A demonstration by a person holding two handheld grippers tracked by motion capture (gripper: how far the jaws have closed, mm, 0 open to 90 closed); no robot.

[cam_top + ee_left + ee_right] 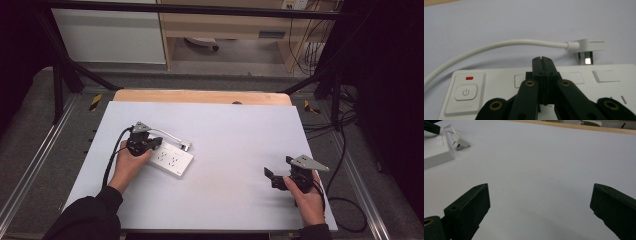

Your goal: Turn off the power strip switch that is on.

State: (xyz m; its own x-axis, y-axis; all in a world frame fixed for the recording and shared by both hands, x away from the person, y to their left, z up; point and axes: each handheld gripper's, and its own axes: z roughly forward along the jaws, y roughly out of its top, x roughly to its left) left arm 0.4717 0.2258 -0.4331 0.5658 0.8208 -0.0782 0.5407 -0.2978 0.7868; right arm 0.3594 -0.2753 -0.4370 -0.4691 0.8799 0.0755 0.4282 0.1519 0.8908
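Note:
A white power strip [172,161] lies flat on the left half of the table, its white cable [499,46] curving round to a white plug [589,45] that rests on the table just beyond it. My left gripper [156,144] is over the strip's far end; in the left gripper view the jaws of this gripper [542,60] are pressed together with nothing between them, above the strip [499,82]. A power button [466,92] with a red light [469,78] sits at the strip's end. My right gripper [272,177] hovers at the right, where its own view has it [540,202] open wide and holding nothing.
A pale sheet [225,130] covers the table, with a wooden strip [200,96] along its far edge. The right gripper view takes in the power strip [434,152] and plug [460,143] far off. Black frame posts and cables stand around the table.

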